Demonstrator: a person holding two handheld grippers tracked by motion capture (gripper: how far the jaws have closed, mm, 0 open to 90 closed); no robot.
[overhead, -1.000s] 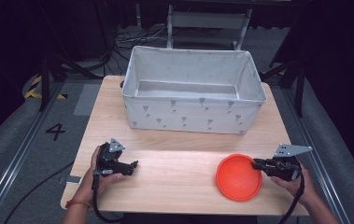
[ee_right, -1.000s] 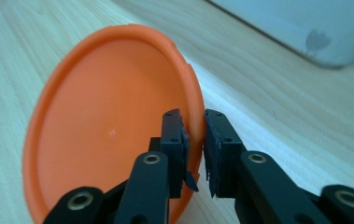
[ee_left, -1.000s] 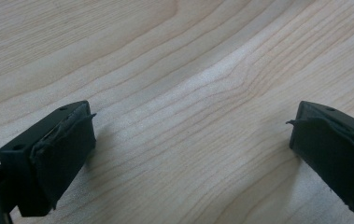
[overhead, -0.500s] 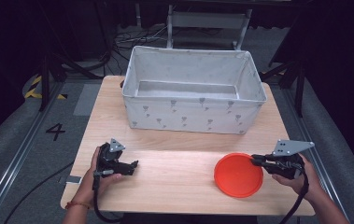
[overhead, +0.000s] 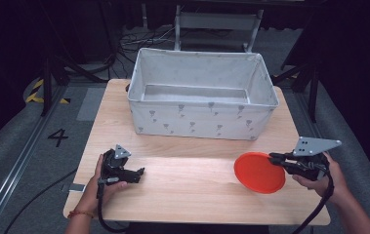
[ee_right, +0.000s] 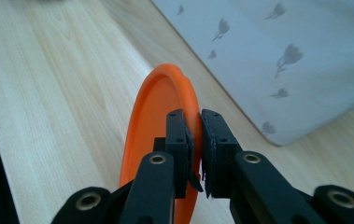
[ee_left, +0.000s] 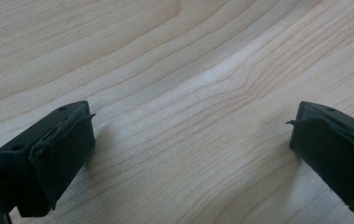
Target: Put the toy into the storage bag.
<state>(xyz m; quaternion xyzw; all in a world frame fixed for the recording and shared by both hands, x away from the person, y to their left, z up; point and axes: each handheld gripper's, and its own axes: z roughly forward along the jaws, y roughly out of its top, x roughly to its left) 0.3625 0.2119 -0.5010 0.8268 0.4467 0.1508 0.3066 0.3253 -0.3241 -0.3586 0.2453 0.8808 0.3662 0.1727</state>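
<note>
The right tool (overhead: 274,158) pinches the orange plate's (overhead: 259,172) rim, tilting it; the left tool (overhead: 140,171) rests wide open on the bench (overhead: 192,195).

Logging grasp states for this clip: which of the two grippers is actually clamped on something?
The right gripper: its jaws pinch the rim of the orange plate. The left gripper has its jaws wide apart over bare table.
</note>
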